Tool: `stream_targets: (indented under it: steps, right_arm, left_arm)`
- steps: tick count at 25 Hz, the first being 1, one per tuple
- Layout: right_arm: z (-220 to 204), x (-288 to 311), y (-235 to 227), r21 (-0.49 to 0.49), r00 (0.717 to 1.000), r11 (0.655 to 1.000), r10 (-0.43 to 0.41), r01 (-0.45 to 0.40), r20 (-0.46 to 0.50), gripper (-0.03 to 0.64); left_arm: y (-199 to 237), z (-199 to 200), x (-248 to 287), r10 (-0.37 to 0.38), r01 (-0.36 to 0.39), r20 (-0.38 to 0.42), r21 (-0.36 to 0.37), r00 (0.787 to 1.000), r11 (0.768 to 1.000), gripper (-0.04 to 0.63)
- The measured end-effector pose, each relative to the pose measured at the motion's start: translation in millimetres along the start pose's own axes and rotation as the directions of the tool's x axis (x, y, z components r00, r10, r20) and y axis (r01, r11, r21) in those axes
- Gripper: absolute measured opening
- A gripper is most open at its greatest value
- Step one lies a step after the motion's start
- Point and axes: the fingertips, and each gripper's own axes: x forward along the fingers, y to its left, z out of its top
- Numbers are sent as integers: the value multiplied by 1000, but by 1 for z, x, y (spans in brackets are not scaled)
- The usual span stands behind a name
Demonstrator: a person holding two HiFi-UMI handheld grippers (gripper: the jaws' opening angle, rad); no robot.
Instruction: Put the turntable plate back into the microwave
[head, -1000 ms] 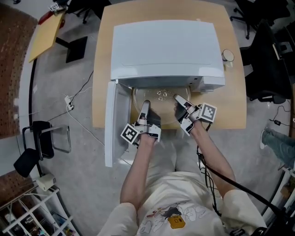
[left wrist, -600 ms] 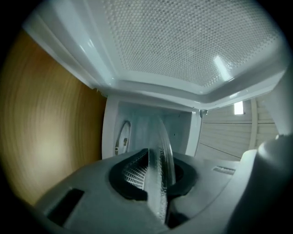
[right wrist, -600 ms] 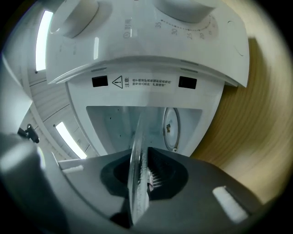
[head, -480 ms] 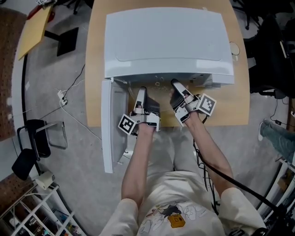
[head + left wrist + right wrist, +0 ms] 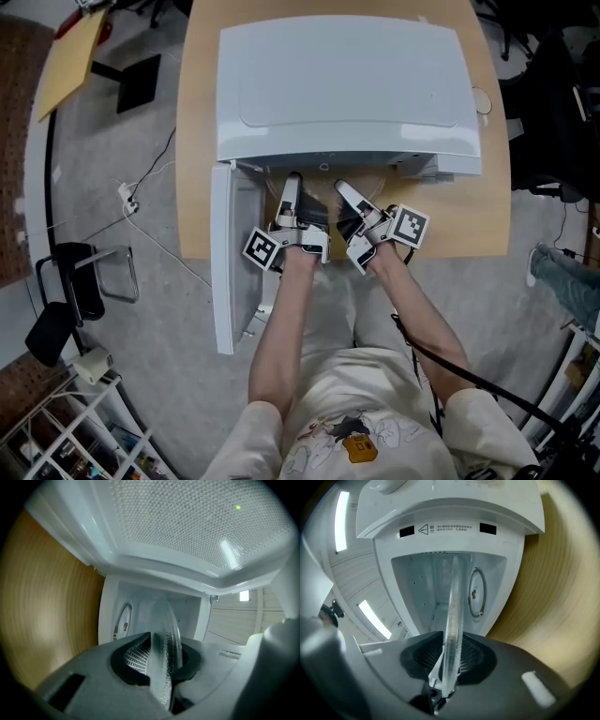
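Observation:
The clear glass turntable plate (image 5: pixel 164 634) stands edge-on between my left gripper's jaws (image 5: pixel 161 660), reaching into the white microwave cavity (image 5: pixel 140 616). The pads still touch it while the jaws are opening. In the right gripper view the plate's rim (image 5: pixel 453 611) runs between my right gripper's jaws (image 5: pixel 450 656), which are opening with a gap on either side. From the head view both grippers, left (image 5: pixel 300 187) and right (image 5: pixel 345 202), sit at the mouth of the microwave (image 5: pixel 342 84), whose top hides the plate.
The microwave door (image 5: pixel 230 253) hangs open at the left, beside my left gripper. The microwave fills most of the wooden table (image 5: pixel 478 216). A round fitting (image 5: pixel 477 592) sits on the cavity's side wall. Cables, a chair and a wire rack are on the floor around.
The plate, which stuck out of the microwave's mouth, has slid in under its top. Both grippers moved in with it. The right jaws have spread apart.

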Motion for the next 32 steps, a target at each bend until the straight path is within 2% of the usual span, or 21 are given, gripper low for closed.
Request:
stream_targets:
  steps: [2, 3, 8, 11, 16, 20, 27, 30, 32]
  right_arm:
    - [-1, 1, -6, 4, 999, 1000, -29, 29, 14, 38]
    - [-1, 0, -7, 17, 999, 999, -29, 29, 23, 32]
    - [1, 0, -2, 45, 999, 999, -6, 4, 48, 31]
    - [4, 0, 0, 68, 998, 998, 8, -12, 64, 41]
    - [11, 3, -9, 45, 997, 999, 3, -6, 73, 40]
    - [24, 18, -11, -3, 997, 1000, 8, -7, 79, 40]
    - [31, 40, -21, -7, 994, 1000, -7, 8, 107, 40]
    - [36, 41, -28, 9, 990, 1000, -26, 25, 138, 38]
    - [41, 39, -31, 11, 988, 999, -32, 30, 153, 37]
  left_arm:
    - [1, -2, 2, 5, -4, -4, 7, 1000, 1000, 40]
    - [1, -2, 2, 7, -7, -7, 12, 1000, 1000, 40]
    - [-4, -3, 4, -6, 6, -11, 33, 1000, 999, 46]
    - [-10, -5, 4, -37, 38, -22, 24, 999, 999, 99]
    - [-1, -20, -11, 28, -23, -73, 68, 997, 997, 118]
    - [8, -22, -26, 62, -56, -73, 81, 995, 995, 123]
    - [16, -11, -8, 66, -61, -66, 81, 996, 995, 95]
    - [24, -12, 3, 81, -72, -88, 105, 993, 992, 53]
    - [28, -14, 7, 93, -83, -102, 97, 990, 992, 51]
